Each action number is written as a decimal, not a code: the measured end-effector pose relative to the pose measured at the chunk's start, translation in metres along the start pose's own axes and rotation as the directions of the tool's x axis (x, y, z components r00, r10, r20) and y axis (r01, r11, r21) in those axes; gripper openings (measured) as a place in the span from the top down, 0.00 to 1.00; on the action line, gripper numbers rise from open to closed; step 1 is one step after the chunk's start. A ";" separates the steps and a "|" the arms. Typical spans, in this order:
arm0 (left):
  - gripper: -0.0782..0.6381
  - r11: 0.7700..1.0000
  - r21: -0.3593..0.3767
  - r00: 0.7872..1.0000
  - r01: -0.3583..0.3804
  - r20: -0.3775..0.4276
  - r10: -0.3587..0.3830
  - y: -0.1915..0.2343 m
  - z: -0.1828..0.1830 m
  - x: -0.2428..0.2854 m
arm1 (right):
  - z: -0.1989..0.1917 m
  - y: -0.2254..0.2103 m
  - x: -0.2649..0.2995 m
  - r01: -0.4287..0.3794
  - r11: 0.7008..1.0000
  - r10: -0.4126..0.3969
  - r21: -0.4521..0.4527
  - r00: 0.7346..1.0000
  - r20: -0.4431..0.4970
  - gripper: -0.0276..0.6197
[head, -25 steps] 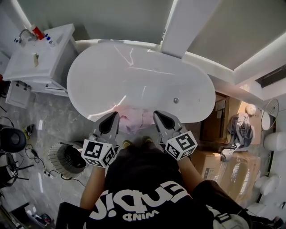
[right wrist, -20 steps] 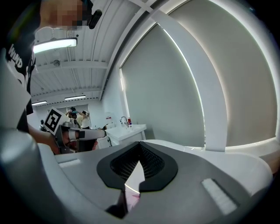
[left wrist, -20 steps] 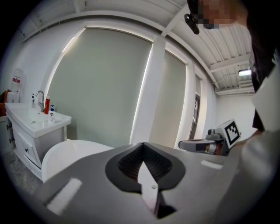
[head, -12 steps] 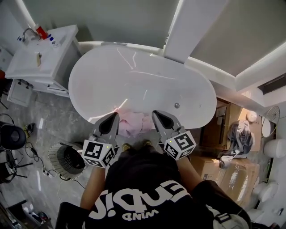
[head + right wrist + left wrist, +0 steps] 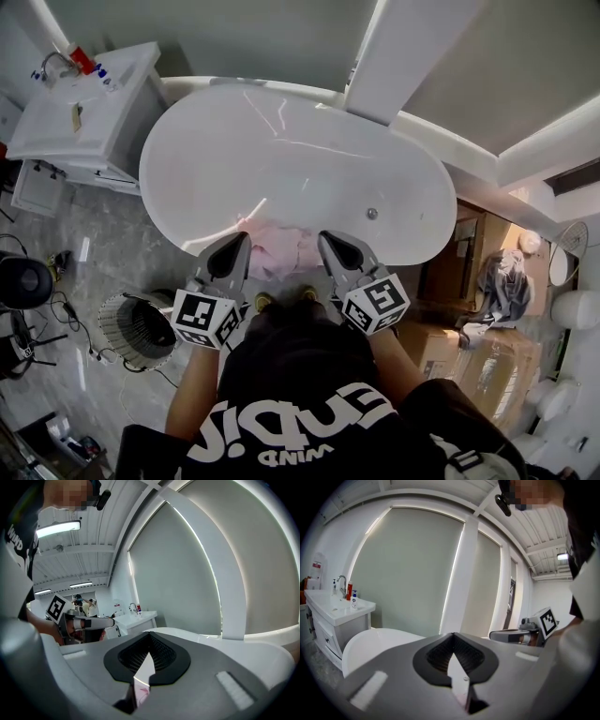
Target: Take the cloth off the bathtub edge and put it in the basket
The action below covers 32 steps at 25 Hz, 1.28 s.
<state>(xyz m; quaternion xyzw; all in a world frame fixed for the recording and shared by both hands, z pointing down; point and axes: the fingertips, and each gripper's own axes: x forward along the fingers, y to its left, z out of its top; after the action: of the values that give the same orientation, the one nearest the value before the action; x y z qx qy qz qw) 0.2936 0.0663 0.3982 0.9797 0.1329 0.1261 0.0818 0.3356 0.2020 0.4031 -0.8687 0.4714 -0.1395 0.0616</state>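
A pink cloth (image 5: 281, 248) hangs over the near rim of the white bathtub (image 5: 173, 216). My left gripper (image 5: 234, 246) points at the cloth's left edge with its jaws shut and nothing held. My right gripper (image 5: 328, 242) sits just off the cloth's right edge, also shut and empty. In the left gripper view the closed left gripper (image 5: 452, 635) fills the lower frame, and a pink strip of cloth (image 5: 460, 696) shows through the slit below. The right gripper view shows the same: the right gripper (image 5: 149, 635) closed, with patterned cloth (image 5: 141, 693) under the slit. A round wire basket (image 5: 139, 330) stands on the floor at the left.
A white vanity with a sink (image 5: 80, 112) stands left of the tub. Cardboard boxes (image 5: 450, 272) and a toilet (image 5: 574, 309) crowd the right side. A black chair (image 5: 23, 286) and cables lie on the floor at the far left.
My right gripper has edged slightly toward the cloth. The left gripper has stayed where it was, and both stay shut.
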 end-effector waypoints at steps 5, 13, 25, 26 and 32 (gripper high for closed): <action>0.90 1.000 -0.004 0.999 0.006 -0.034 -0.006 0.003 -0.019 0.008 | -0.019 -0.001 0.002 -0.008 1.000 0.009 0.015 0.999 -0.035 0.95; 0.90 0.997 -0.054 0.994 0.046 -0.094 -0.051 0.000 -0.069 0.030 | -0.072 -0.018 0.005 -0.003 0.999 0.008 0.053 0.995 -0.099 0.95; 0.90 0.994 -0.085 0.982 0.061 -0.173 -0.075 -0.002 -0.153 0.048 | -0.140 -0.036 0.007 0.017 0.996 -0.003 0.085 0.987 -0.162 0.95; 0.90 0.994 -0.086 0.981 0.062 -0.177 -0.076 -0.002 -0.156 0.049 | -0.144 -0.037 0.007 0.018 0.996 -0.003 0.087 0.986 -0.167 0.95; 0.87 0.991 -0.073 0.968 0.108 -0.218 -0.122 -0.013 -0.167 0.052 | -0.149 -0.040 -0.001 0.020 0.996 -0.003 0.091 0.983 -0.182 0.95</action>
<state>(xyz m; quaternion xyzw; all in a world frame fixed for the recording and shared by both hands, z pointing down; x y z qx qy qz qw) 0.2945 0.1149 0.5667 0.9471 0.1940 0.2339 0.1032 0.3223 0.2284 0.5551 -0.8512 0.4631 -0.2401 0.0576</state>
